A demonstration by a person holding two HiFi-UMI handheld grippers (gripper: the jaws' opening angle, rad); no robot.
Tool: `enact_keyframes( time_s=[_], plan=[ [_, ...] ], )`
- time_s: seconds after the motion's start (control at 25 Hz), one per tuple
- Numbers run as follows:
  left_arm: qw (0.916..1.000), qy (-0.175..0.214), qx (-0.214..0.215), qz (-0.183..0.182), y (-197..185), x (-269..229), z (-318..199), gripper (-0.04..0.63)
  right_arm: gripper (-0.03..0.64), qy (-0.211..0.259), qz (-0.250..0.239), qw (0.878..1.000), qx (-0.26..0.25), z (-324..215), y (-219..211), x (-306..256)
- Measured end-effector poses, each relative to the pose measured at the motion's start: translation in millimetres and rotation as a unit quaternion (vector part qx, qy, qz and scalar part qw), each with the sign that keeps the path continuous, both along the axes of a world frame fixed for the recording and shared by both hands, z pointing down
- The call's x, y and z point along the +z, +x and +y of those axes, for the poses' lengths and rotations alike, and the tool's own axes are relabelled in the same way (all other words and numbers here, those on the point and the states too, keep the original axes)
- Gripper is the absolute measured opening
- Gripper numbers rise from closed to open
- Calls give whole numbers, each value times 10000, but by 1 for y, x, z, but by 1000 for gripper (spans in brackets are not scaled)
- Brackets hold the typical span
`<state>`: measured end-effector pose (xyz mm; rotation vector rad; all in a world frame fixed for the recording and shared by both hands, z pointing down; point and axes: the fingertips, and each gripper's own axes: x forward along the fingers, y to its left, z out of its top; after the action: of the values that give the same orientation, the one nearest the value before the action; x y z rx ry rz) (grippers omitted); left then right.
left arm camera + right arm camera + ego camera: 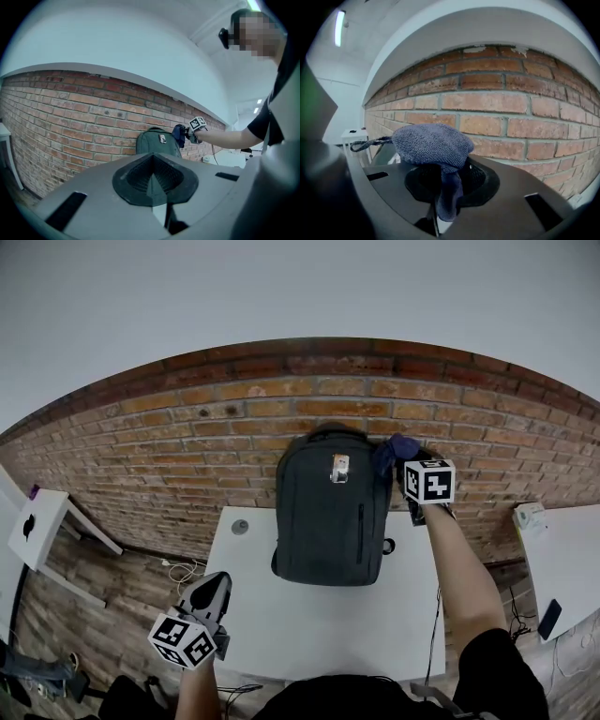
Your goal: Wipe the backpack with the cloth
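Dark grey backpack (330, 517) upright on the far half of a white table (309, 624), back to the brick wall (187, 456); contact with the wall not clear. Zipped shut, so nothing of its contents on show. Long axis vertical, carry handle at the top, front panel facing the near side, with a small tag (339, 467) high on it.

Right gripper (405, 465) far right, raised to the pack's upper right shoulder. Jaws clenched on a blue cloth (392, 454), bunched above them with one end hanging down between them in the right gripper view. Cloth at the shoulder of the pack, touching or just beside it; hard to say which.

Left gripper (214, 581) near left, low, off the table's left edge, well apart from the pack. Jaws pressed together with nothing between them, pointing toward the wall and the pack.

Round grommet (240, 527) in the table top, left of the pack. Small white side table (37, 526) far left, and another white table (562, 568) at right with a dark phone (549, 619) on it.
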<state>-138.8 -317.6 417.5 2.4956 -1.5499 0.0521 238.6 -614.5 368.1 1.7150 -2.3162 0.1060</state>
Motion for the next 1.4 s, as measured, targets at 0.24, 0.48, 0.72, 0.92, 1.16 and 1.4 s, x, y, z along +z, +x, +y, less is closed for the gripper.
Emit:
enact_keyframes(
  time_s=[0.24, 0.48, 0.72, 0.92, 1.16, 1.4],
  plan=[
    [9993, 42, -322, -175, -26, 1, 1, -5, 60, -484, 1, 9988, -17, -20, -14, 25],
    [9986, 94, -362, -368, -32, 0, 1, -5, 60, -463, 191, 9987, -88, -34, -32, 14],
    [9985, 98, -380, -375, -45, 0, 0, -5, 60, -311, 590, 9973, -321, -42, -73, 4],
    [9983, 70, -446, -359, -62, 3, 4, -5, 60, -223, 714, 9964, -388, -51, -108, -1],
    [9971, -32, -650, -401, -92, 9, 15, -5, 60, -105, 812, 9947, -624, -57, -161, -7],
    [9954, -81, -869, -384, -120, 13, 26, -5, 60, -138, 998, 9889, -1093, -55, -236, 4]
  ],
)
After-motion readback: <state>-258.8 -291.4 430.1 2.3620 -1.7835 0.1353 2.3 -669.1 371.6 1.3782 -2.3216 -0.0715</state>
